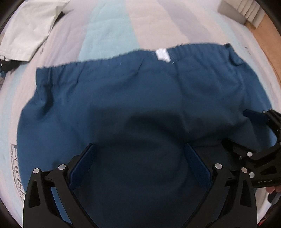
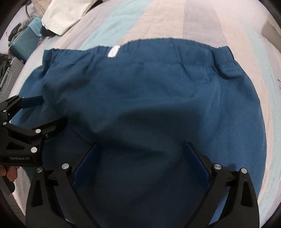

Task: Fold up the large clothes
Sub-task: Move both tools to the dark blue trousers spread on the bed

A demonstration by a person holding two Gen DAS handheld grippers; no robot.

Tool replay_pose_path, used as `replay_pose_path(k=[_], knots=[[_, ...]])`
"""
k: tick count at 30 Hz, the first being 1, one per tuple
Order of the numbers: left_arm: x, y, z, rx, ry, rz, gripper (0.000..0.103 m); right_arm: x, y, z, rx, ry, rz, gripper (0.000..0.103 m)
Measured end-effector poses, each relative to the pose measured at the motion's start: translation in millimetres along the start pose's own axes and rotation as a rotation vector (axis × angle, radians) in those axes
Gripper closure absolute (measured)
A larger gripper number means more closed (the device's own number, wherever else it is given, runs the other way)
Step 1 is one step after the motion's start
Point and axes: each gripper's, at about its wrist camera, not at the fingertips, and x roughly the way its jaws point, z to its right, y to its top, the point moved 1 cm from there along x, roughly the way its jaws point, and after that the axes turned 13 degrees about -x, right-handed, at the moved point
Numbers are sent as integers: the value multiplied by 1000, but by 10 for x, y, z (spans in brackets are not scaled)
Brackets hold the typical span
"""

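Observation:
Dark blue trousers (image 1: 123, 98) lie spread flat on a striped bed sheet (image 1: 108, 31), the elastic waistband and its white label (image 1: 163, 54) on the far side. My left gripper (image 1: 139, 145) hovers open above the lower part of the cloth, nothing between its blue pads. To its right, my right gripper (image 1: 237, 127) is open too, over the trousers' right side. In the right wrist view the same trousers (image 2: 149, 87) fill the frame with the label (image 2: 113, 51) at the top. There my right gripper (image 2: 142, 144) stands open above the fabric and my left gripper (image 2: 52, 111) is at the left edge.
A cream garment (image 1: 26, 29) lies at the bed's far left corner, also visible as the cream garment (image 2: 65, 14) in the right wrist view. A teal suitcase (image 2: 24, 43) stands beside the bed. A grey stack (image 1: 245, 12) sits far right by a wooden floor (image 1: 263, 43). A hand (image 2: 10, 173) holds the left gripper.

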Motion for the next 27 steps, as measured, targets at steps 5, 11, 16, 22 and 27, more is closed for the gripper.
replay_pose_path(k=[5, 11, 16, 22, 27], knots=[[-24, -66, -37, -8, 5, 3, 5, -92, -9, -24, 10, -21, 18, 8], [-334, -172, -442, -44, 17, 28, 5, -277, -74, -167, -7, -20, 33, 8], [-366, -309, -1095, -101, 50, 1, 6, -190, -144, -210, 18, -35, 13, 8], [-236, -311, -1726, -193, -59, -75, 6, -118, -92, -232, 40, -44, 1, 8], [13, -250, -1890, -278, -256, -192, 6, -37, -55, -244, 49, -39, -15, 7]])
